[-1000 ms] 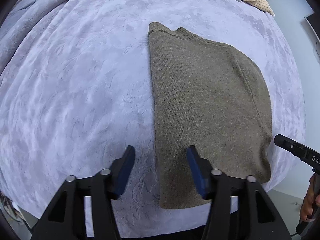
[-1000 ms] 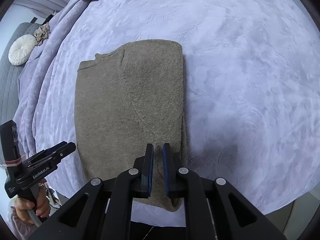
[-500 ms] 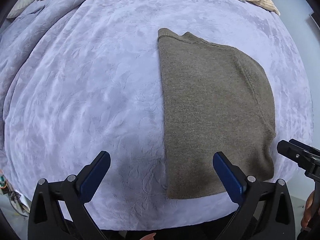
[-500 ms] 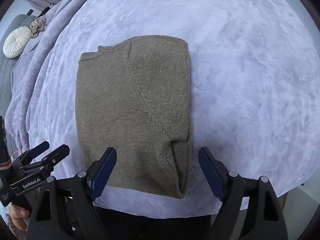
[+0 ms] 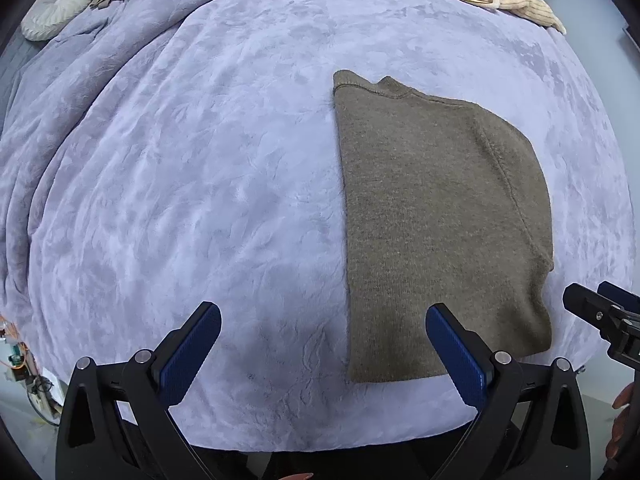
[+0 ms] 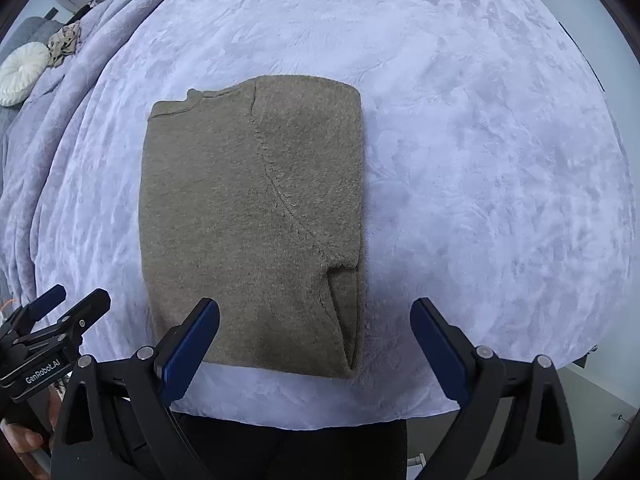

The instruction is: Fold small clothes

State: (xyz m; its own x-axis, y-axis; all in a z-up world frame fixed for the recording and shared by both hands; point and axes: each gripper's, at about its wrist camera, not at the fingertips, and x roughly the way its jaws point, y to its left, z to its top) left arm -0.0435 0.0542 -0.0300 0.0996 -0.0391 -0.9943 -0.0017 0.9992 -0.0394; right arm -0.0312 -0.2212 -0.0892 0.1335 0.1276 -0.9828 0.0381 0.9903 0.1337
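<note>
And there it lies: the olive-brown sweater is folded lengthwise into a tall rectangle on the lavender bed cover, sitting right of centre in the left wrist view and centre-left in the right wrist view, with a tucked sleeve edge showing at its lower right corner. Both tools hang above the near hem, pointing down at the bed. The left tool stands released, jaws wide, nothing pinched; its right pad overlaps the sweater's lower edge in the picture, but I can't tell whether it touches. The right tool is released too, jaws wide over the lower right corner, gripping no cloth. I'd judge one fold just finished and the hands resetting. The next move probably calls for taking the near hem at both corners and carrying it up toward the collar at the top of the frame, keeping the layers together so the tucked sleeve doesn't slide out. Against a second ago: the right tool was clenched over that lower corner and has just been opening; the left was half open and has widened. Both have lifted a little, and more of the bed shows, including a round white cushion upper left.
</note>
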